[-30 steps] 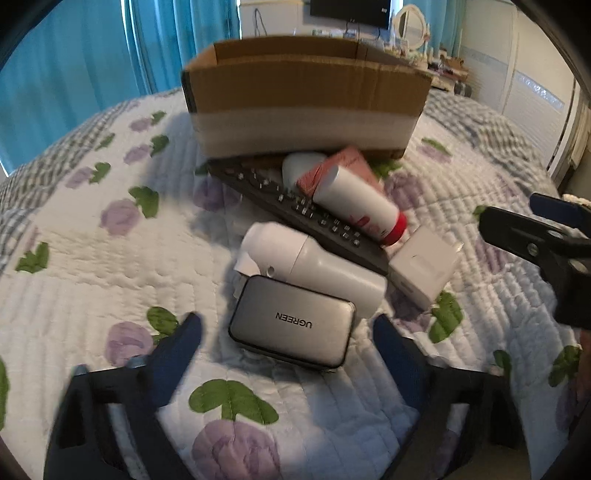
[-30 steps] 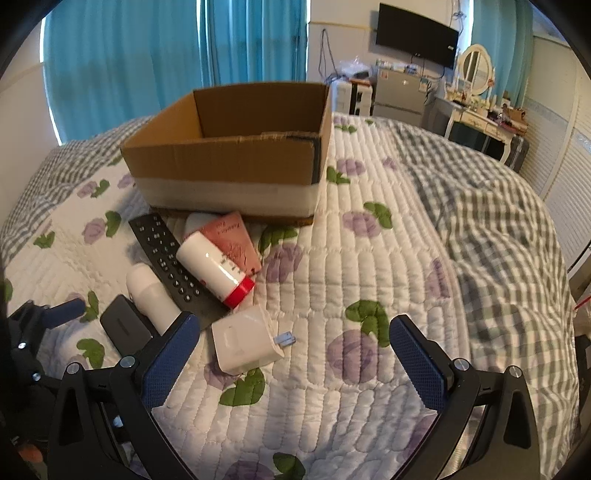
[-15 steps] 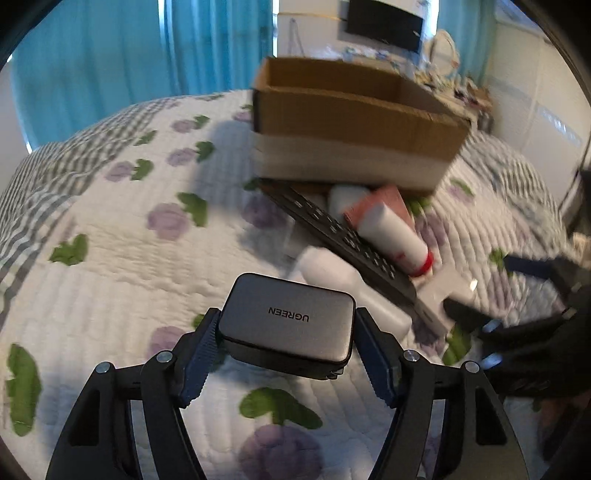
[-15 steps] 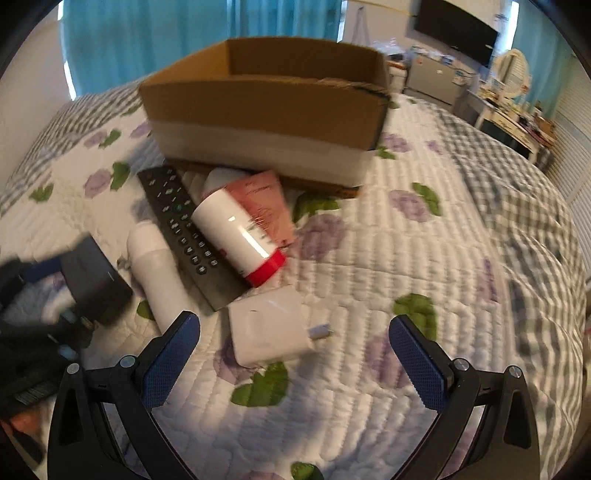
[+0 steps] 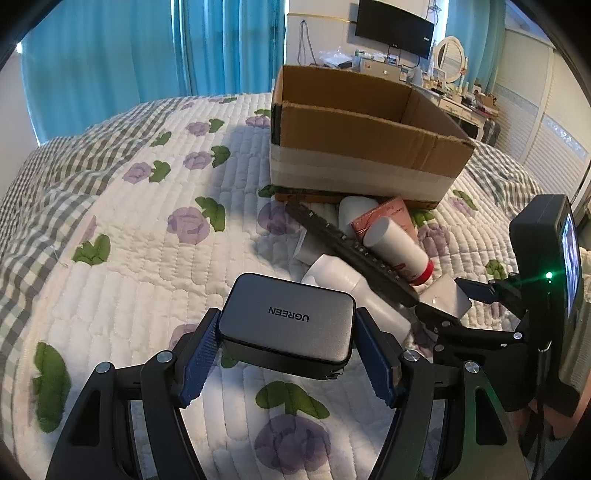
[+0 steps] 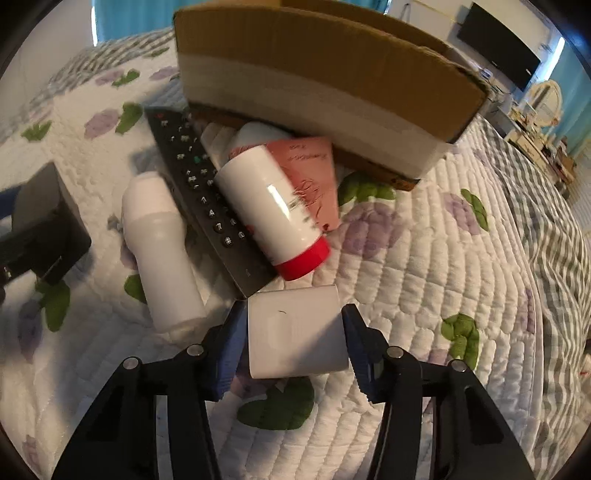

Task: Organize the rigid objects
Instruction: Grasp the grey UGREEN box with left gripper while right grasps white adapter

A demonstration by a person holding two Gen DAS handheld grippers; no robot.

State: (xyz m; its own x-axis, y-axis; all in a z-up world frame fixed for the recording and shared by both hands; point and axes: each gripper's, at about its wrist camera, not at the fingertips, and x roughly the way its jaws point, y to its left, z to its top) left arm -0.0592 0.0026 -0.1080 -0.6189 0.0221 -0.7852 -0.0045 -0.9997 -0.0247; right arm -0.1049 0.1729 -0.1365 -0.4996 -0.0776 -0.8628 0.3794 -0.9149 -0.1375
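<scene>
My left gripper is shut on a grey UGREEN charger and holds it above the quilt; the charger also shows at the left of the right wrist view. My right gripper is shut on a white square adapter that still lies on the quilt; it shows in the left wrist view. Behind it lie a black remote, a white bottle with a red cap, a white flask and a pink packet. An open cardboard box stands beyond them.
Everything rests on a quilted bed cover with purple flowers. A checked blanket covers the right side. Blue curtains, a wall television and a dressing table stand at the back.
My left gripper closed on the charger and lifted it off the quilt. My right gripper moved forward and down to the white adapter and closed around it.
</scene>
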